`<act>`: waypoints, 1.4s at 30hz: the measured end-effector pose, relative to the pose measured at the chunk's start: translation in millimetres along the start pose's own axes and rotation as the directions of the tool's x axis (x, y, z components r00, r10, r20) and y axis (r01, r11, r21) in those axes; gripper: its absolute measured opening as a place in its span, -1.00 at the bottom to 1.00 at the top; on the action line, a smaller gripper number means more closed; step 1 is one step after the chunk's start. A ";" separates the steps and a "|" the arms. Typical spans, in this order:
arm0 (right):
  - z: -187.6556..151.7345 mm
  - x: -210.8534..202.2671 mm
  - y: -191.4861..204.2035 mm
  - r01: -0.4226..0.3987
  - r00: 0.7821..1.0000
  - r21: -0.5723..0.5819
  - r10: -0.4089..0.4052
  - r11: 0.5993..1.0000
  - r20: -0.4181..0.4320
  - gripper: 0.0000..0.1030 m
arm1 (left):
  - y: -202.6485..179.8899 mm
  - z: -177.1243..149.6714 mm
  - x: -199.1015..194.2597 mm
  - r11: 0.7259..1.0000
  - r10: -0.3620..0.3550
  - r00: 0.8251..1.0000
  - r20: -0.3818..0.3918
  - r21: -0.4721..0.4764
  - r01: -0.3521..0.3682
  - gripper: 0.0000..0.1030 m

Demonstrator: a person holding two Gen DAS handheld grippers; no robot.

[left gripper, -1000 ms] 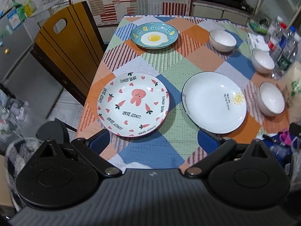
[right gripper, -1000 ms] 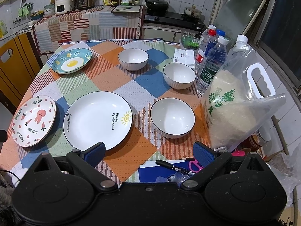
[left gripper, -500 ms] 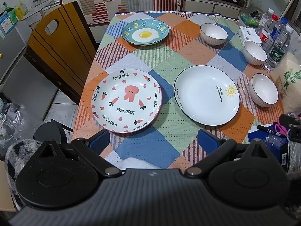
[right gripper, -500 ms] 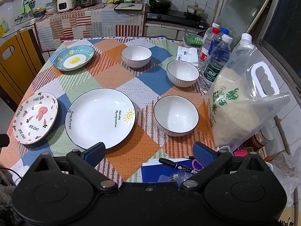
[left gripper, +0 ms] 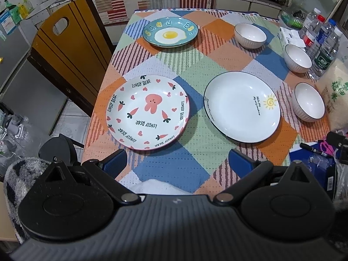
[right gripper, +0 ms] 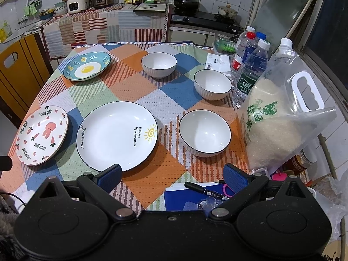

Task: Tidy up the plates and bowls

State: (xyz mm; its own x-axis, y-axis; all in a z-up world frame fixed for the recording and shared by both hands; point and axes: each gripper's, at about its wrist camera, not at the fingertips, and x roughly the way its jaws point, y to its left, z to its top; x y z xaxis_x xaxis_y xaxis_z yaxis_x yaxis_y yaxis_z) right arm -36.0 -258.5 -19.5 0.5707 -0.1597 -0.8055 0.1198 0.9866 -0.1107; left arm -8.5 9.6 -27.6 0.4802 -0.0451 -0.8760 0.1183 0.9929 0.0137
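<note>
The left tool (left gripper: 177, 166) hangs above the near edge of the tabletop (left gripper: 191, 174) with its blue fingers spread wide and nothing between them; the right tool (right gripper: 171, 177) is also spread wide and empty, above the near edge more to the right; the tabletop carries a checked cloth of orange, blue and green squares. The rabbit plate (left gripper: 148, 112) with hearts and carrots lies near the left edge, just ahead of the left tool; the white sun plate (right gripper: 117, 136) lies beside it to the right, not touching, and its near rim is just beside the left finger of the right tool; the blue fried-egg plate (left gripper: 170, 35) sits well apart at the far left corner. Three white bowls stand upright and separate along the right side: the near bowl (right gripper: 204, 133) just beside the sun plate, the middle bowl (right gripper: 212, 84) near the water bottles (right gripper: 252, 69), the far bowl (right gripper: 158, 64) toward the far edge. A clear rice bag (right gripper: 280, 121) stands right of the near bowl; a black marker (right gripper: 206, 191) lies at the near edge.
</note>
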 end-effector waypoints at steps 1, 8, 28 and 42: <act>-0.1 1.8 -0.2 -0.002 1.000 0.001 0.002 1.000 0.000 0.96 | -0.5 0.2 2.3 1.000 0.004 1.000 0.005 0.001 -0.004 0.96; -0.9 20.0 -10.6 -0.128 0.981 -0.015 0.129 0.992 0.144 0.96 | -6.1 12.1 33.3 0.999 -0.035 0.997 0.063 0.043 0.032 0.93; -40.5 175.7 -16.6 -0.400 0.913 0.145 0.379 0.905 0.151 0.30 | -49.6 19.5 187.0 0.987 -0.159 0.981 -0.111 -0.012 0.159 0.64; -46.7 210.2 -23.8 -0.481 0.876 0.246 0.450 0.842 0.172 -0.58 | -51.5 23.5 210.0 0.958 -0.281 0.953 -0.109 -0.086 0.273 -0.40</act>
State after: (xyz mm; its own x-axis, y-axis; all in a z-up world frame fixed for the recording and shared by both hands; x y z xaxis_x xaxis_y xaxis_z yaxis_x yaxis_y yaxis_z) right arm 43.1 -314.0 -213.4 0.6935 0.2987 -0.6556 0.0264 0.8988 0.4375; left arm 106.7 -53.6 -200.9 0.3294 -0.3102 -0.8918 0.1692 0.9486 -0.2675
